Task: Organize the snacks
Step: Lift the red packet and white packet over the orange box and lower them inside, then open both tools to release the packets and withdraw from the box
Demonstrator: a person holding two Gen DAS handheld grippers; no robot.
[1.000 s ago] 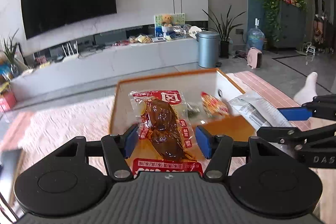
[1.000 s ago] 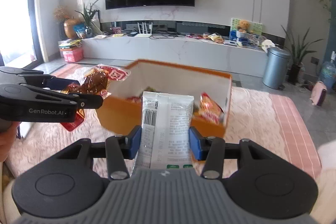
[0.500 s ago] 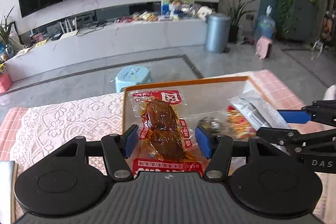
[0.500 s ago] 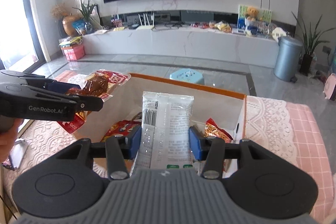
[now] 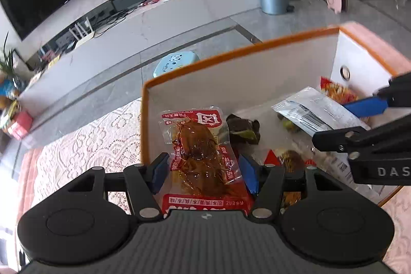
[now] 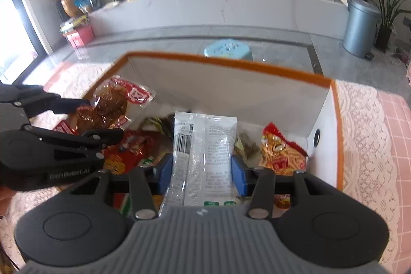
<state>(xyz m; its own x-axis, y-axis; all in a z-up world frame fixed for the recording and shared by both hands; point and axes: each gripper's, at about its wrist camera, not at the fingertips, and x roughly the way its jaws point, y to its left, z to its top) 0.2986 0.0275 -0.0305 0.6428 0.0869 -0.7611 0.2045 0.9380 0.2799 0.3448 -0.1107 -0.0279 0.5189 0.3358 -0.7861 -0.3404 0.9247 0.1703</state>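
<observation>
My left gripper (image 5: 203, 171) is shut on a red and clear packet of brown braised meat (image 5: 200, 153) and holds it over the left part of the orange-rimmed white box (image 5: 205, 60). My right gripper (image 6: 203, 171) is shut on a white snack packet with a barcode (image 6: 203, 150) and holds it over the middle of the same box (image 6: 218, 60). In the right wrist view the left gripper (image 6: 102, 117) and the meat packet (image 6: 113, 104) show at the left. In the left wrist view the white packet (image 5: 316, 112) shows at the right.
Several snacks lie in the box: a red and yellow packet (image 6: 280, 153), a dark green one (image 5: 242, 131), red ones (image 6: 133, 148). The box stands on a white lace cloth (image 6: 364, 135) over pink check. A light blue stool (image 6: 227, 49) stands on the floor beyond.
Both grippers have tilted down and moved forward over the box, each holding its packet; more of the box's inside and its snacks shows now.
</observation>
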